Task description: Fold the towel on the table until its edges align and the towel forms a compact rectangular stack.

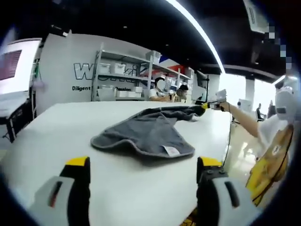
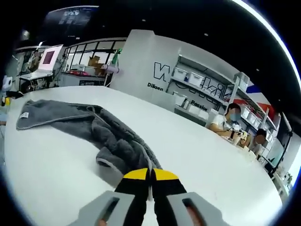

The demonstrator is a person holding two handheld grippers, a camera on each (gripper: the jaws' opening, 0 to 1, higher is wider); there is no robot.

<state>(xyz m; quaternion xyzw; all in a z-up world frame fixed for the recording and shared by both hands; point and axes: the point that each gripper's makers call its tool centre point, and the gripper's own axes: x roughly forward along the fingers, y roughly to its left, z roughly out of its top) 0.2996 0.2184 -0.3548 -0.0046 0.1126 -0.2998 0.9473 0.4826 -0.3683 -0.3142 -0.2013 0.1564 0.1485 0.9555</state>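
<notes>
None of the folding done yet: gray towel (image 1: 150, 132) lying crumpled on white surface (image 1: 70, 127), right hand-held gripper (image 2: 151, 175) pinching its corner, left hand-held gripper (image 1: 143, 165) wide open.

White table (image 1: 56, 127), smooth top, rounded edge. Grey towel (image 1: 146, 134) lies directly on it, rumpled, spread toward 6 o'clock in the left gripper view, white label at its near hem. In the right gripper view the towel (image 2: 89, 125) runs from 9 o'clock toward 6 across the table (image 2: 197, 155).
</notes>
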